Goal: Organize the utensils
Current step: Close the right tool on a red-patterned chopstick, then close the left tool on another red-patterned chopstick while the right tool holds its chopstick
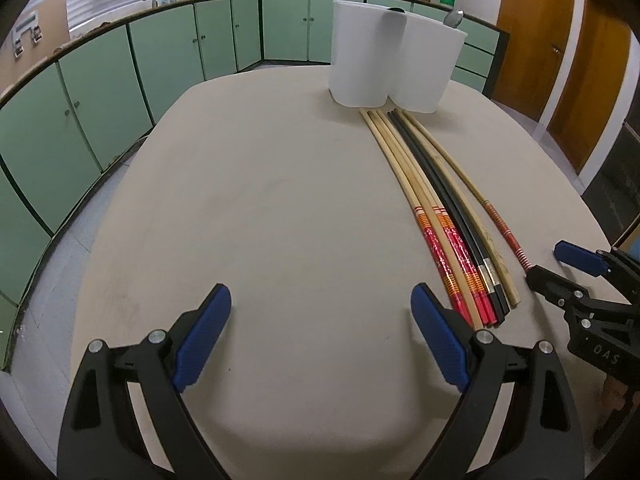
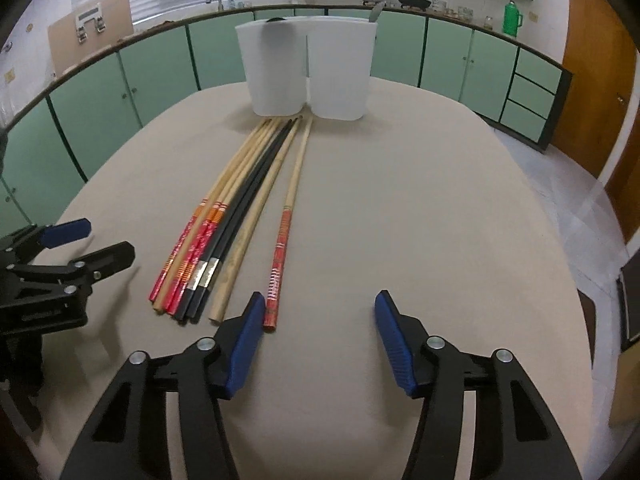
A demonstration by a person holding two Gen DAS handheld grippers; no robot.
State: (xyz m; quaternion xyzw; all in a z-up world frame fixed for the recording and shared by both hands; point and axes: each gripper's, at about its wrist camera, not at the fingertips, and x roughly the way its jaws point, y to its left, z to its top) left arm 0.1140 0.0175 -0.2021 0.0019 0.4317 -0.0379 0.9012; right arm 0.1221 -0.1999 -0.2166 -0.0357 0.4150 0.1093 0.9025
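R gripper jaws apart, nothing between; its left pad just beside lone red-end chopstick. L gripper apart too, empty. Chopstick bundle on table, tips near white holder; spoon inside, probably.

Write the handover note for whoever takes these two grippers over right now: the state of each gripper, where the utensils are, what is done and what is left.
Left gripper: open, empty, over bare table left of the chopsticks.
Right gripper: open, nothing between the pads; its left pad lies right beside the butt of the lone red-handled chopstick.
Chopsticks: main bundle lies flat, tips toward the white two-compartment holder; the lone one lies just right of it.
Done: a spoon already stands in the holder's right compartment; something dark shows at the left one's rim.
Left: all chopsticks still to go into the holder.
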